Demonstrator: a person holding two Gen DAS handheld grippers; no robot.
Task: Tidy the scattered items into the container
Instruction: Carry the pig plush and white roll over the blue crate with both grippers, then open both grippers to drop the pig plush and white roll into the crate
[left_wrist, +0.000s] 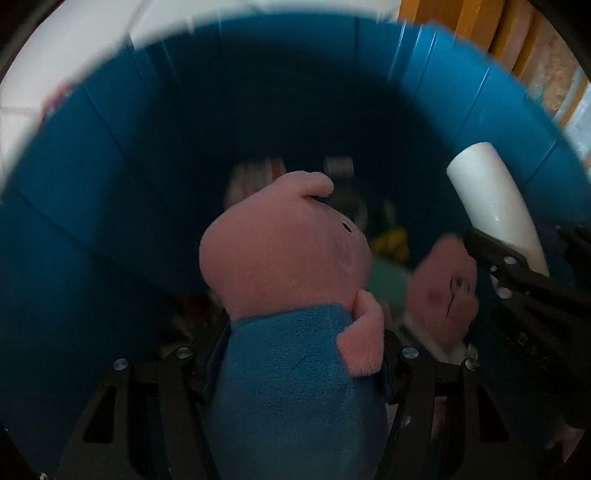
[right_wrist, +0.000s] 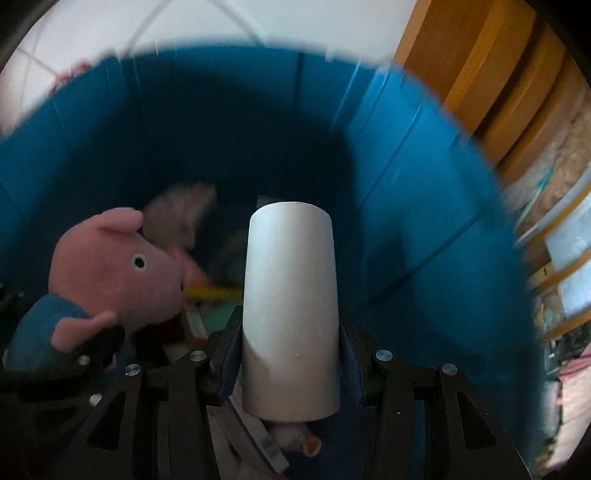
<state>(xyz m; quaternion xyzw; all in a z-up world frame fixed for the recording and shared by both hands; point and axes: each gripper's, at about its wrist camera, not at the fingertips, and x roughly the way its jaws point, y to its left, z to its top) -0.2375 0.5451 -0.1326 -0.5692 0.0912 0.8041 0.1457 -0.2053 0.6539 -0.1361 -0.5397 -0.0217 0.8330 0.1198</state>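
Note:
My left gripper (left_wrist: 295, 365) is shut on a pink pig plush in a blue shirt (left_wrist: 291, 280) and holds it inside the blue container (left_wrist: 110, 155). The plush also shows at the left of the right wrist view (right_wrist: 110, 273). My right gripper (right_wrist: 290, 354) is shut on a white cylinder (right_wrist: 291, 306), held upright inside the same container (right_wrist: 424, 206). In the left wrist view the cylinder (left_wrist: 495, 206) and the right gripper's fingers (left_wrist: 517, 269) are at the right. A second pink plush face (left_wrist: 443, 288) lies at the container's bottom.
Several items lie in the container's bottom: a yellow object (left_wrist: 391, 240), grey plush parts (right_wrist: 181, 210) and a flat white strip (right_wrist: 258, 439). White tiled floor (right_wrist: 221, 22) lies beyond the rim. Wooden furniture (right_wrist: 480, 74) stands at the right.

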